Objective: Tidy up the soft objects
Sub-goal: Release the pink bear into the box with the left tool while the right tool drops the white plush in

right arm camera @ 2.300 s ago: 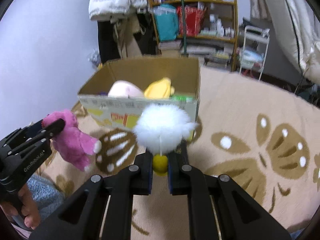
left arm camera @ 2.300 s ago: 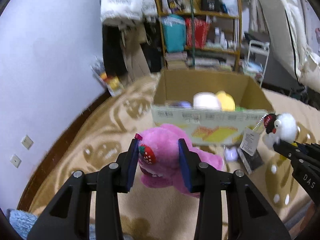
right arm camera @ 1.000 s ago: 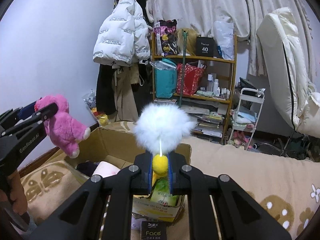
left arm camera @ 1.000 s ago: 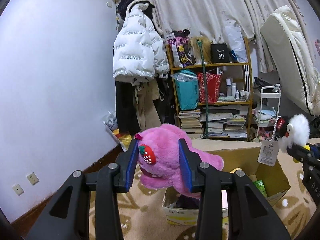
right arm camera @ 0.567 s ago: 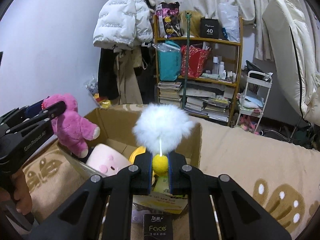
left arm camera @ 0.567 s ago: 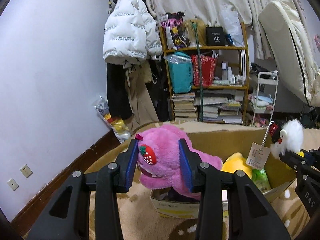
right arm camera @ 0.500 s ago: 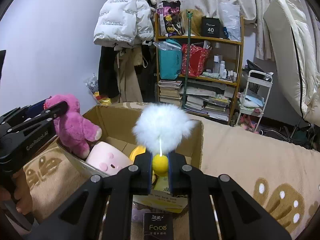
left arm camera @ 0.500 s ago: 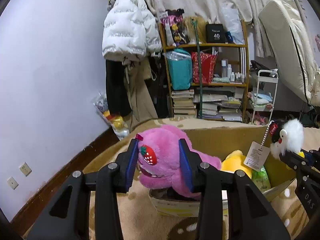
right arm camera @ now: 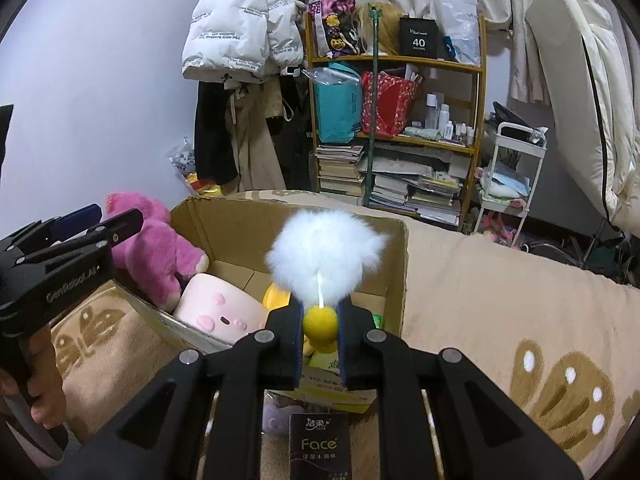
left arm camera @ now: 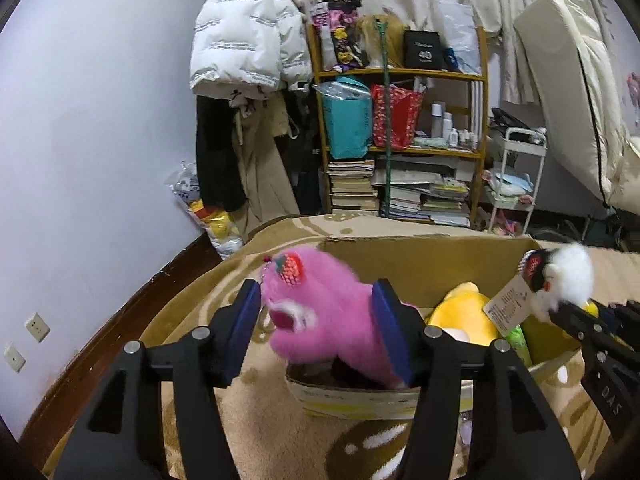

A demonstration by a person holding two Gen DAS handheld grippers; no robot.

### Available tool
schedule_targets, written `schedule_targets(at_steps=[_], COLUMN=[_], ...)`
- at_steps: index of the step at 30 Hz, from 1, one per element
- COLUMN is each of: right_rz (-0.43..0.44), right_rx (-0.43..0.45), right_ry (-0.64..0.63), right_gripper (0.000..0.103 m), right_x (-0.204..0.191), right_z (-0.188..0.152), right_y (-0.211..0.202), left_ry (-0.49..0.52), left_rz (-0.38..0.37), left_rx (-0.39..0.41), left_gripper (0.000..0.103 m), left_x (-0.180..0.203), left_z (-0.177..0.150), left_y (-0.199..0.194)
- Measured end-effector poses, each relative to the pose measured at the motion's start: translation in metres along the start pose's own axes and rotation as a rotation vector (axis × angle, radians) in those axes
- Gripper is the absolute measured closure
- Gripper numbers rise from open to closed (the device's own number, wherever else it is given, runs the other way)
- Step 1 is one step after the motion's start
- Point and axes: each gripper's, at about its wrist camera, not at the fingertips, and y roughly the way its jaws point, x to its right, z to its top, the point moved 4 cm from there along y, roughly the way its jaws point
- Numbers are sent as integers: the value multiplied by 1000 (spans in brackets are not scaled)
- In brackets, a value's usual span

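Over the open brown cardboard box (right arm camera: 224, 236), the left gripper (left arm camera: 316, 324) spreads wide, the fuzzy pink plush bear (left arm camera: 320, 312) apparently slipping free, though it's blurred. The right gripper (right arm camera: 320, 320) clamps the white fluffy pom-pom toy (right arm camera: 324, 256); next, lower and release it inside.

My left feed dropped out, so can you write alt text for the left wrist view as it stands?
The left gripper, jaws spread wide, has a pink plush bear between them above the near edge of an open cardboard box on a beige patterned rug. At right, the right gripper holds a white fluffy toy with a paper tag over the box, which contains a yellow plush.
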Motion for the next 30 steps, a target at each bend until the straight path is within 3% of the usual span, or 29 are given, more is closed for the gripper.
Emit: schedule_targets(at_steps=[4, 7, 9, 11, 12, 17, 21, 23, 30], right_rz=[4, 0, -1, 2, 6, 4, -4, -7, -16], right_rx=[-3, 1, 1, 8, 11, 19, 23, 26, 18], right_ry=[4, 2, 3, 16, 24, 34, 27, 20, 6], right_gripper=[88, 88, 79, 63, 62, 41, 31, 19, 10], right_x=[1, 0, 0, 2, 2, 3, 3, 3, 2], right_z=[0, 0, 2, 3, 3, 5, 3, 1, -5], right_y=[0, 0, 0, -3, -5, -18, -29, -35, -50], left_ry=[20, 15, 14, 11, 3, -16, -23, -17, 12], left_rz=[-7, -12, -10, -9, -9, -3, -7, -11, -14], left_rx=[9, 21, 22, 18, 21, 2, -9, -20, -37], left_gripper=[43, 34, 28, 18, 16, 11, 8, 8, 8], left_x=[5, 4, 3, 0, -2, -11, -15, -15, -7], left_z=[-1, 0, 0, 0, 0, -5, -11, -13, -21], left_y=[-3, -8, -11, -13, -16, -24, -32, -36, -50])
